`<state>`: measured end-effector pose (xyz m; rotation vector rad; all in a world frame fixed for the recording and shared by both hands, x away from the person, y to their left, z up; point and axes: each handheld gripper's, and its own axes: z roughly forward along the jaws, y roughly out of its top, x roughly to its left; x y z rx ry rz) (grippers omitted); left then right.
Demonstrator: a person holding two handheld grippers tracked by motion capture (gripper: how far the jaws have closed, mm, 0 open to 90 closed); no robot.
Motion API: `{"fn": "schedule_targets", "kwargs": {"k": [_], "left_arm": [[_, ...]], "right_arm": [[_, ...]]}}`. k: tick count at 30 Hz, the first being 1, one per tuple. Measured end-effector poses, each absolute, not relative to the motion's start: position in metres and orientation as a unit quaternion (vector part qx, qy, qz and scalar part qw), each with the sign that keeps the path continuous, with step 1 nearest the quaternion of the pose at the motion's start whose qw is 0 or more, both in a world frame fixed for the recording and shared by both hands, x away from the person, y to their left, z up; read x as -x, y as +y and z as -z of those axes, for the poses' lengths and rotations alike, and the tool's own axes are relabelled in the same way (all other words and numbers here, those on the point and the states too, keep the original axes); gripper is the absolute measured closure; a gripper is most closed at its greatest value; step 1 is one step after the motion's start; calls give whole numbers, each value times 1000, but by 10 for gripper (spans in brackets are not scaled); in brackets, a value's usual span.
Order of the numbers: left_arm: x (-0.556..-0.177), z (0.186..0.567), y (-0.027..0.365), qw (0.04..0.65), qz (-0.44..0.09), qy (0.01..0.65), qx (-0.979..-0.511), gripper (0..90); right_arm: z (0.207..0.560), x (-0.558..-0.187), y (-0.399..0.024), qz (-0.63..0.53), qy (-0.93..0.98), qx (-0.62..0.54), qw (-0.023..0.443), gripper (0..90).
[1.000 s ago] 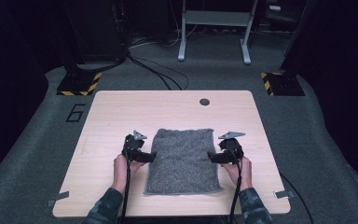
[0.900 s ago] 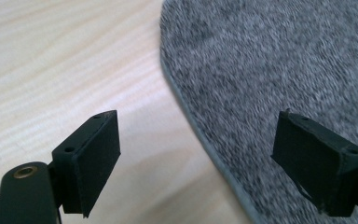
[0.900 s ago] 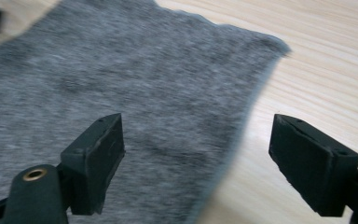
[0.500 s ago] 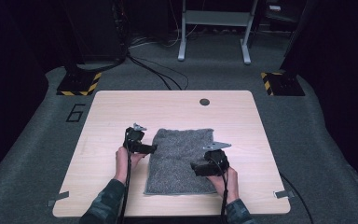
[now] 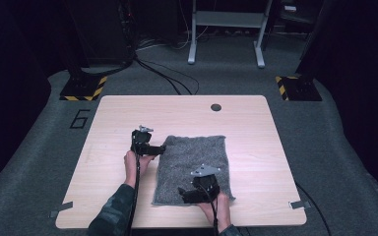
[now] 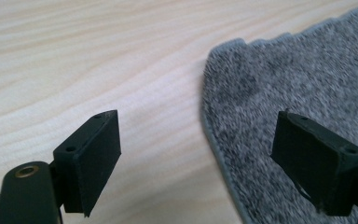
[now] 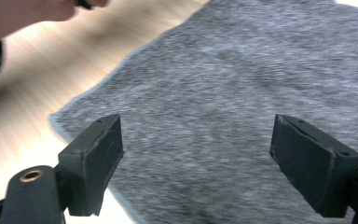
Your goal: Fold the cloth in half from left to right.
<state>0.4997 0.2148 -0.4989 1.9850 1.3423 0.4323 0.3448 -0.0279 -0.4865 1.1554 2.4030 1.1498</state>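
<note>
My left tongs (image 5: 161, 147) stand wide apart with nothing between them, poised at the towel's (image 5: 192, 167) left edge, about nine o'clock of the cloth; in the left gripper view one pad (image 6: 91, 156) sits over bare wood and the other over the grey pile, so the hem runs right between them. My right tongs (image 5: 183, 192) are just as wide and empty, hovering above the near part of the cloth, around six o'clock. The towel lies flat at the middle of the desk (image 5: 118, 118), toward its near side. To fold cleanly I judge each tong should drop onto a hem, pinch only one layer, and lift both sides evenly so the fabric does not drag or bunch.
</note>
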Motion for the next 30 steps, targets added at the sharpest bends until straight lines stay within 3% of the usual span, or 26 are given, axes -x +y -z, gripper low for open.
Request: {"fn": "schedule_targets", "kwargs": {"k": [10,21,26,28,30], "left_arm": [[-515,506,201,354,-169,533,-749,155],[-530,509,189,350,-174,526,-755,221],[-534,511,184,352,-174,513,-763,314],[-535,512,183,356,-176,511,-762,348],[-536,513,181,354,-177,510,-764,385]], "right_arm": [[502,-321,13,-408,829,-366,107,173],[512,-312,59,-402,846,-333,108,281],[519,-315,65,-392,850,-332,116,424],[520,-314,65,-393,850,-330,119,440],[522,-312,68,-393,849,-330,124,531]]}}
